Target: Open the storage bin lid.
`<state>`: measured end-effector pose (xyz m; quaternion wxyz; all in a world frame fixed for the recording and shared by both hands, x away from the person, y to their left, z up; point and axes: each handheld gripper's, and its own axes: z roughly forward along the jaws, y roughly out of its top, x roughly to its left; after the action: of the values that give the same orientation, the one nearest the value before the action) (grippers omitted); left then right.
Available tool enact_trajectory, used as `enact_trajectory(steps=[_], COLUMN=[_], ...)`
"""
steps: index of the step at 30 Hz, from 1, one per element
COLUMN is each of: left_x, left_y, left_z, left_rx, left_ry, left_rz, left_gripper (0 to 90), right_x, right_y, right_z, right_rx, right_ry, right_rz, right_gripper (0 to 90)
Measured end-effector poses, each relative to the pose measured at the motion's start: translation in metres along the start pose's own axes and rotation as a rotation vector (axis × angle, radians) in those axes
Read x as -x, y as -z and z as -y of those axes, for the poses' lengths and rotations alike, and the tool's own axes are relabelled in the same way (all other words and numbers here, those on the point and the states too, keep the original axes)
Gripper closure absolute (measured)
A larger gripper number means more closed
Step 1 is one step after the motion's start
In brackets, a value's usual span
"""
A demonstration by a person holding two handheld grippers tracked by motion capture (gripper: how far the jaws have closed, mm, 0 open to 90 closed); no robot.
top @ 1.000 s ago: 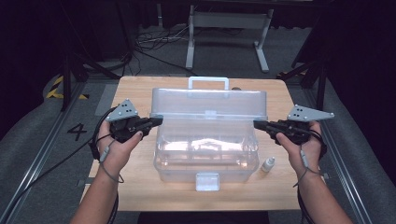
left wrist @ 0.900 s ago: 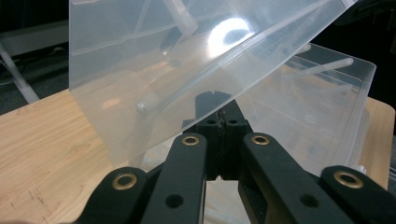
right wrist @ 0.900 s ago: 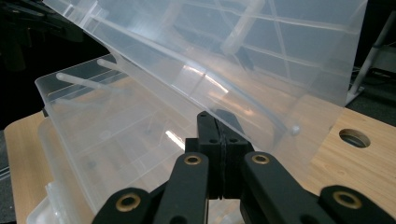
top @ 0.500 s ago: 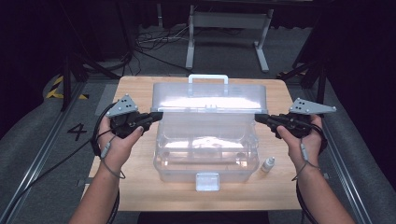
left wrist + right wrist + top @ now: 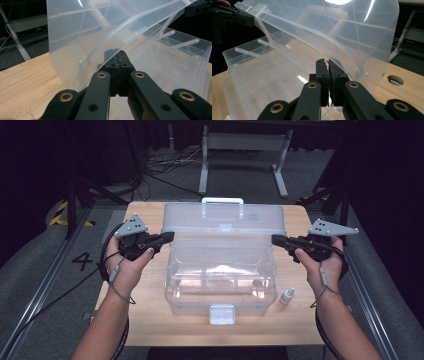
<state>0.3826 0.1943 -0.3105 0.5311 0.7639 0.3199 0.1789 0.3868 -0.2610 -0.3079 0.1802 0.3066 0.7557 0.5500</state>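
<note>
A clear plastic storage box stands in the middle of the wooden table. Its lid is hinged at the back, carries a white handle and stands tilted up. My left gripper is shut on the lid's left edge. In the left gripper view the jaws meet at the lid's rim. My right gripper pinches the lid's right edge. Its jaws have just been opening a little, with a thin gap and the lid's rim at their tips.
A small white dropper bottle stands on the table by the box's front right corner. The box's front latch hangs loose. A round hole is cut in the tabletop. Dark floor, cables and a metal stand lie beyond the table.
The lid has swung higher, from lying nearly flat over the box to standing tilted up. Both grippers have moved slightly up and back with it.
</note>
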Motion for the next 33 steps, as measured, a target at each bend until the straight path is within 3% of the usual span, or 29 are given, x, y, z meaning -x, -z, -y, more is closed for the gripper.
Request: enact_trajectory(steps=[21,30,33], left_x=[-0.003,0.004,0.007], left_y=[-0.002,0.014,0.021], left_z=[-0.005,0.000,0.004], left_rx=[0.007,0.002,-0.017], left_ry=[0.006,-0.007,-0.015], left_rz=[-0.013,-0.030,-0.054], left_gripper=[88.9,86.4,86.6], right_x=[0.009,0.009,0.009], right_y=[-0.006,-0.006,-0.006], right_z=[-0.005,-0.006,-0.006], right_rx=[-0.008,-0.003,0.003], right_ry=[-0.009,-0.010,-0.009], right_rz=[0.022,0.026,0.026], right_gripper=[88.1,89.2,89.3])
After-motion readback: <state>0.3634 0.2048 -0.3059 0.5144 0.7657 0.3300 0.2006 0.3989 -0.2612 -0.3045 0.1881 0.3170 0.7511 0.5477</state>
